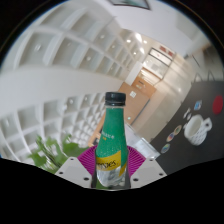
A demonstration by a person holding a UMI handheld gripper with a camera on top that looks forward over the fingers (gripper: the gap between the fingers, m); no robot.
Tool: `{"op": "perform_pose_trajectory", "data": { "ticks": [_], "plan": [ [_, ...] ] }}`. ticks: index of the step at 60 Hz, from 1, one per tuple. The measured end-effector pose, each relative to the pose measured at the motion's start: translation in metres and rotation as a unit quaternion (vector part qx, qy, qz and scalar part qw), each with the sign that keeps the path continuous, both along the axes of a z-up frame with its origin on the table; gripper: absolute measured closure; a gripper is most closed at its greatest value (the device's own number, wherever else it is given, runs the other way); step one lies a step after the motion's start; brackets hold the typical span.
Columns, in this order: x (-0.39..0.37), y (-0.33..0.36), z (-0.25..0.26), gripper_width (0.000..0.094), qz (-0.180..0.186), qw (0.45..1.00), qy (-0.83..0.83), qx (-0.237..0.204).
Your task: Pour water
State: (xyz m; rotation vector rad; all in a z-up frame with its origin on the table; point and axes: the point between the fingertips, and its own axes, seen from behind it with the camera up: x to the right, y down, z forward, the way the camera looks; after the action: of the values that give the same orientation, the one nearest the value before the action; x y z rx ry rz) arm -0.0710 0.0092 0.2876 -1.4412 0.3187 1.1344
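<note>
Gripper view: the two-finger gripper [111,172] with magenta pads is closed on a green-and-yellow plastic bottle with a black cap [112,140], both fingers pressing its lower body. The bottle stands upright between the fingers, lifted in the air. Beyond it, a white gridded ceiling [60,60] tilts; green leaves [50,152] show beside the left finger.

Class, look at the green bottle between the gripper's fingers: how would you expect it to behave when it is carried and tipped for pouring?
The bottle looks tall and narrow, so it would probably tip easily if set down carelessly. Its smooth, glossy label suggests it could slip unless the hand-held gripper holds it firmly. Its black cap is on, so nothing should spill yet.
</note>
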Motion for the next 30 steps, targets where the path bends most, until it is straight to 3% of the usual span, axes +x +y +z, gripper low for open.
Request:
{"op": "perform_pose_trajectory", "data": {
  "ticks": [5,12,22,26,30],
  "plan": [
    [0.010,0.028,0.015,0.0554,0.047,0.986,0.159,-0.017],
    [0.036,0.071,0.014,0.0554,0.079,0.933,0.349,-0.047],
    [0.071,0.117,-0.025,0.0551,0.096,0.835,0.534,-0.091],
    [0.078,0.125,-0.040,0.0551,0.084,0.815,0.563,-0.110],
    [0.082,0.124,-0.042,0.0553,0.095,0.799,0.584,-0.110]
  ]
}}
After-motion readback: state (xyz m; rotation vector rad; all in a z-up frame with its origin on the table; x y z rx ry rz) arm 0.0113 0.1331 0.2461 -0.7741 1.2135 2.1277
